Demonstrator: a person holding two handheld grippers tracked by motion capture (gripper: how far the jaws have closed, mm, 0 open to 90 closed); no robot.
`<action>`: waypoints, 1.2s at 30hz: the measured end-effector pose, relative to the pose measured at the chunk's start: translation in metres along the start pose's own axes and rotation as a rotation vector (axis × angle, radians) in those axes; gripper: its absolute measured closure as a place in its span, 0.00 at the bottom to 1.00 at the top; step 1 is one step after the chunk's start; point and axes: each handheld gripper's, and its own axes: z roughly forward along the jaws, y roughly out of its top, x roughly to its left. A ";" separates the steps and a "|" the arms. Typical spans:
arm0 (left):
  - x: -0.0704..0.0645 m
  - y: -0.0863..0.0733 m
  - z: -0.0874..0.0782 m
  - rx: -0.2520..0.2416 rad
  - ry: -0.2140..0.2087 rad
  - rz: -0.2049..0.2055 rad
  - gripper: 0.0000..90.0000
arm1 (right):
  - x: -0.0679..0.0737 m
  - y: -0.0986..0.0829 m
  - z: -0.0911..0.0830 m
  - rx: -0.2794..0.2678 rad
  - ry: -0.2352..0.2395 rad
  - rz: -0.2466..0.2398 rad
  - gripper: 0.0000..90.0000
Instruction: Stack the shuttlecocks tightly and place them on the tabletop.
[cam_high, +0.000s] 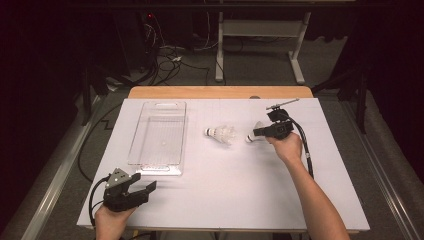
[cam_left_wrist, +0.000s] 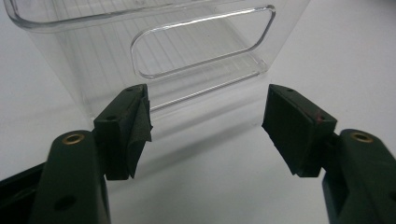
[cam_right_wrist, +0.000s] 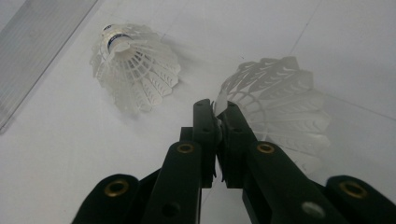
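High view puts the clear plastic bin (cam_high: 159, 137) empty, right gripper (cam_high: 256, 133) pinching one white feathered shuttlecock (cam_right_wrist: 280, 100), another white shuttlecock (cam_high: 220, 133) loose at its nine o'clock, left gripper (cam_high: 145, 189) spread and idle.

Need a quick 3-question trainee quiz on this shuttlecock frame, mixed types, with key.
1. True or false: the right gripper is shut on the feather skirt of a shuttlecock.
2. Multiple choice: where is the other shuttlecock? A) inside the clear bin B) on the table between bin and right gripper C) held by the left gripper
3. Fill in: the left gripper has its fingers ____ and faces the handle end of the clear bin.

Key: 1 true; 2 B; 3 open
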 end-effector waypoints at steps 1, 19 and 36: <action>0.000 0.000 0.000 0.001 -0.001 0.000 0.37 | 0.000 -0.001 -0.001 0.003 0.000 0.001 0.96; 0.000 0.000 0.000 0.004 -0.001 -0.003 0.37 | -0.001 -0.016 -0.010 0.044 -0.002 -0.009 0.88; 0.000 0.000 0.001 0.004 0.001 -0.003 0.37 | -0.001 -0.032 -0.013 0.055 0.010 -0.010 0.97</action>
